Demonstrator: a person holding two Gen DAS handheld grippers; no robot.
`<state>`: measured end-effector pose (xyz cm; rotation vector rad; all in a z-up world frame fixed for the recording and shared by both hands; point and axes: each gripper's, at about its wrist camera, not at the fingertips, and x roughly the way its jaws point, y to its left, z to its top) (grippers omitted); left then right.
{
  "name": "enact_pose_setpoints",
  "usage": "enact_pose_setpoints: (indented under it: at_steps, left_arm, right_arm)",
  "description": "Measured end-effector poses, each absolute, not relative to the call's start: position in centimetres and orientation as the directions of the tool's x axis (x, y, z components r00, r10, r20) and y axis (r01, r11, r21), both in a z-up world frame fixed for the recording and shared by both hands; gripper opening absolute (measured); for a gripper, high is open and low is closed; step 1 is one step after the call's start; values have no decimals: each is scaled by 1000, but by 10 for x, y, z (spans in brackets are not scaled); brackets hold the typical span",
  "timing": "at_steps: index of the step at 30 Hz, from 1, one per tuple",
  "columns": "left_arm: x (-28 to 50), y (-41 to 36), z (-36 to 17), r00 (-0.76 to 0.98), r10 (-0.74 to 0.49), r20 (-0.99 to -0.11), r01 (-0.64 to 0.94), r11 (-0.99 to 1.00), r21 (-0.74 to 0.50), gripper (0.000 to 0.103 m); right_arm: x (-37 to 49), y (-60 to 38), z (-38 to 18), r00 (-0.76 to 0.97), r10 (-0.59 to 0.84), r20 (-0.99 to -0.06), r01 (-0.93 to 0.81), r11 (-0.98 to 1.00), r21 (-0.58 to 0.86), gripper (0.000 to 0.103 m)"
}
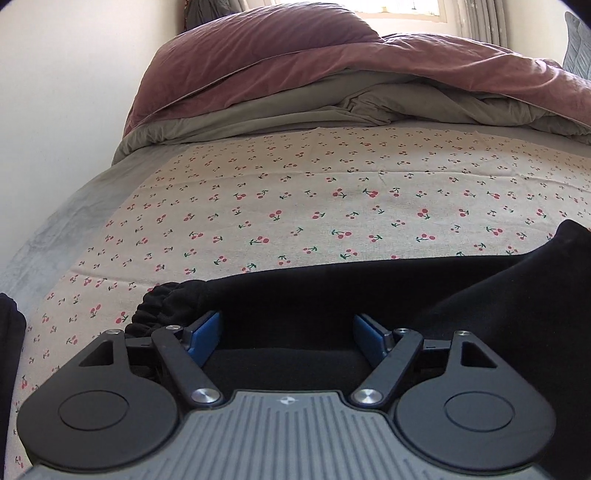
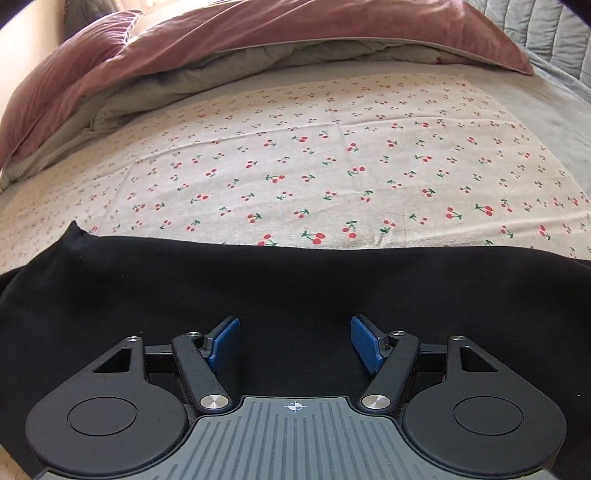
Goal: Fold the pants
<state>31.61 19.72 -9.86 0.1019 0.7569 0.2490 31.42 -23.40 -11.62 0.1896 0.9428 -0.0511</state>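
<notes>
Black pants (image 1: 332,288) lie flat across the near part of a cherry-print sheet (image 1: 295,206). Their gathered elastic cuff (image 1: 162,302) shows at the left in the left wrist view. My left gripper (image 1: 287,332) is open, low over the pants, with blue pads (image 1: 207,332) spread wide and nothing between them. In the right wrist view the pants (image 2: 295,280) span the whole width on the sheet (image 2: 314,166). My right gripper (image 2: 295,341) is open over the black cloth, with its blue pads (image 2: 364,343) apart and empty.
A pink and grey duvet (image 1: 332,74) is bunched across the far side of the bed and also shows in the right wrist view (image 2: 221,48). A white wall (image 1: 66,92) stands at the left. A grey quilted cushion (image 2: 546,29) sits at the far right.
</notes>
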Motion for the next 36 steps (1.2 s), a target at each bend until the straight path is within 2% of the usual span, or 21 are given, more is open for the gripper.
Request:
enact_pose_setpoints:
  at_steps: [3,6,9,12,15,17,19,20,24,29,31,33,36]
  left_arm:
    - [317,202,-94,686,250,-683,-211,967,143,71]
    - [314,191,-92,687,275,-673,-212,961,177,71]
    - [307,174,-81,729,196,-656,-140,980,138,72]
    - [304,155,-72,779,102,-618,-70,995,76,76]
    - [315,141,-84,751,58,-658,-29,998,56,76]
    - [326,139,-99,717,77,-693,-40,997,70,76]
    - [335,142,-110,689,129,-713,-65,991,117,78]
    - [337,145,-111,688,148,-711,-83,989,126,82]
    - [344,155,-106,673,243,-699,-162,970,182,77]
    - [344,151,-108,671,269,-691,-175,963,205,77]
    - [341,142,-103,673,251,-696,-167,968,188,74]
    - [336,129,-97,699,167,-696,-109,986,128,74]
    - [328,100,-94,733,107,-672,-18,990,138,77]
  right_arm:
    - [314,-255,-121,563,-79,-822,222,973,59,64]
    - [313,-268,-121,552,-107,-827,255,966,46,64]
    - [312,-248,-117,561,-139,-816,223,975,-13,66]
    - [309,-213,-96,669,-8,-743,79,995,61,65]
    - [313,-173,-88,713,81,-696,-55,997,60,65]
    - [318,-152,-98,687,76,-723,-94,995,15,65]
    - [323,-146,-120,604,37,-796,-84,996,-18,65]
    - [319,-149,-127,602,33,-797,-80,997,-19,65]
    - [297,-167,-124,581,22,-814,-73,997,-25,65]
    - [257,-185,-125,583,18,-812,-86,995,-40,65]
    - [243,-186,-123,608,20,-794,-107,993,-57,65]
    - [231,-183,-122,639,22,-769,-131,988,-81,67]
    - [219,-180,-119,649,33,-760,-156,983,-91,68]
